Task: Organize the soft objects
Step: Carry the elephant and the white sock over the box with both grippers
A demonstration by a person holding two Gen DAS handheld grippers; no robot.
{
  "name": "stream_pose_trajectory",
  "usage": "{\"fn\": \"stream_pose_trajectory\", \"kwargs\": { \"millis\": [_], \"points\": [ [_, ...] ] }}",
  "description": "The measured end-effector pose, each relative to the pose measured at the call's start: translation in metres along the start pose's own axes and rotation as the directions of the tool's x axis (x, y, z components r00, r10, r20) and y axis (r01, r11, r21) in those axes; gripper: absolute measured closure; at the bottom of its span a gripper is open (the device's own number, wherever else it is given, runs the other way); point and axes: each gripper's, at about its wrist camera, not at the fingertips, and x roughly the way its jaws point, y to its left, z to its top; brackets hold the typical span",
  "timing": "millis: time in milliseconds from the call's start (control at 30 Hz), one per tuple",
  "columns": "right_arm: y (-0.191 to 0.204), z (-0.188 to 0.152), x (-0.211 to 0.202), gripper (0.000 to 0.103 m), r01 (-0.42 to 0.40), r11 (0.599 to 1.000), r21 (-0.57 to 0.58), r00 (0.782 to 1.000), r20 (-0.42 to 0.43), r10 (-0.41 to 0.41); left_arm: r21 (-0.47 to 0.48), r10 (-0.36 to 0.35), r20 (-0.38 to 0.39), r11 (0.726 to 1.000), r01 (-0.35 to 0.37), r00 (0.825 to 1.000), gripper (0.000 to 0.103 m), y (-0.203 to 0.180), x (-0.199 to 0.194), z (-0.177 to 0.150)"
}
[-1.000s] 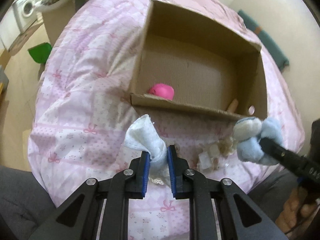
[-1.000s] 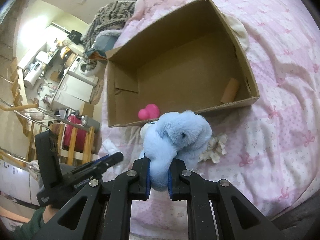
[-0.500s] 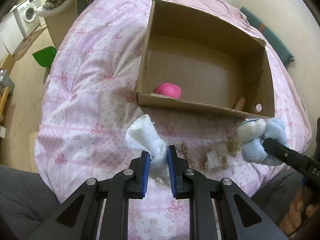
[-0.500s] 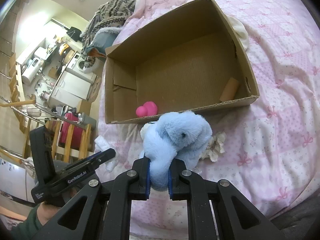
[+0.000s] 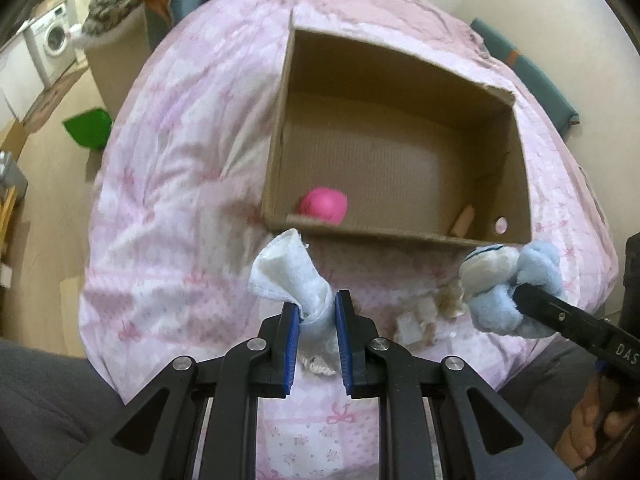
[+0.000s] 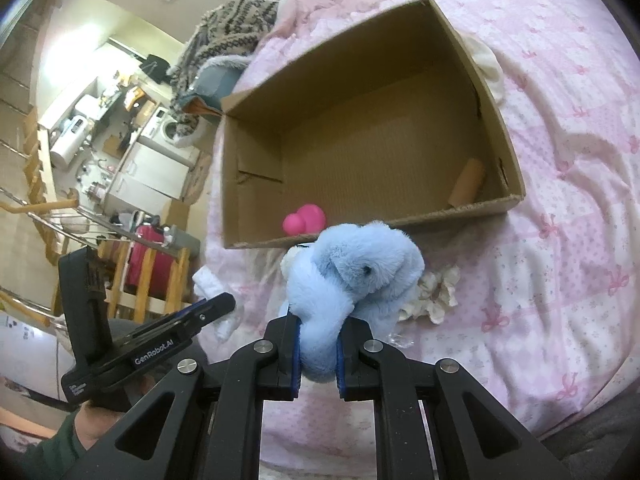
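Pink patterned bedding (image 5: 168, 216) covers a bed and carries an open cardboard box (image 5: 516, 168), which sits toward the far side of the bed from both cameras. Inside the box a pink soft toy (image 5: 323, 205) lies against its near wall, in the near left corner, and a tan cardboard tube (image 6: 467, 182) leans in the near right corner.

Left gripper (image 5: 316, 320) is clamped on a white cloth (image 5: 288, 276), whose free end fans up and out above the blue pads, held above the bedding just short of the box's near edge. Right gripper (image 6: 318, 354) is closed on a light blue plush elephant (image 6: 356, 272), also held in front of the box's near wall.

Only the left wrist view shows the elephant's striped white underside, a green object (image 5: 88, 130) on the floor and a teal cushion (image 5: 532, 80) by the wall beyond the bed. Only the right wrist view shows the elephant's eye and ear, a cream crumpled item (image 6: 434, 294) on the bedding right behind the plush, a knitted patterned garment (image 6: 228, 32) past the box's far left corner, and a cluttered kitchen area beyond the bed's left edge
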Motion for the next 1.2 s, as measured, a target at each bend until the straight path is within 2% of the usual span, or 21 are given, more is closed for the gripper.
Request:
{"fn": "stream_pose_trajectory", "kwargs": {
  "millis": [333,467,633,767,933,1067,1200],
  "points": [
    [0.014,0.032,-0.032,0.089,-0.038,0.998,-0.047,0.994,0.102,0.043,0.039,-0.011,0.091,0.999,0.008,0.996,0.087,-0.013,-0.022,0.053],
    [0.011,0.056,-0.04,0.089,-0.017,0.998,-0.062,0.989,0.145,0.025,0.043,-0.004,0.125,0.999,-0.002,0.992,0.087,-0.014,-0.022,0.078],
    [0.0,0.08,-0.036,0.089,0.048,0.997,-0.067,0.982,0.186,-0.034,0.06,0.014,0.143,0.998,-0.023,0.99,0.087,-0.015,-0.013,0.094],
    [-0.021,0.085,-0.022,0.089,0.062,0.998,-0.025,0.982,0.18,-0.057,0.085,0.016,0.156,0.996,-0.029,0.988,0.087,-0.02,0.002,0.105],
    [-0.041,0.084,-0.003,0.089,0.093,0.995,0.04,0.987,0.129,-0.098,0.114,0.023,0.162,0.993,-0.042,0.986,0.087,-0.018,0.031,0.105],
    [-0.042,0.082,0.006,0.089,0.122,0.992,0.027,0.987,0.1,-0.124,0.097,0.028,0.136,0.994,-0.042,0.99,0.087,-0.013,0.05,0.098],
    [-0.04,0.081,0.02,0.088,0.144,0.99,0.008,0.988,0.059,-0.144,0.128,0.029,0.142,0.991,-0.047,0.989,0.087,-0.017,0.052,0.096]
  ]
}}
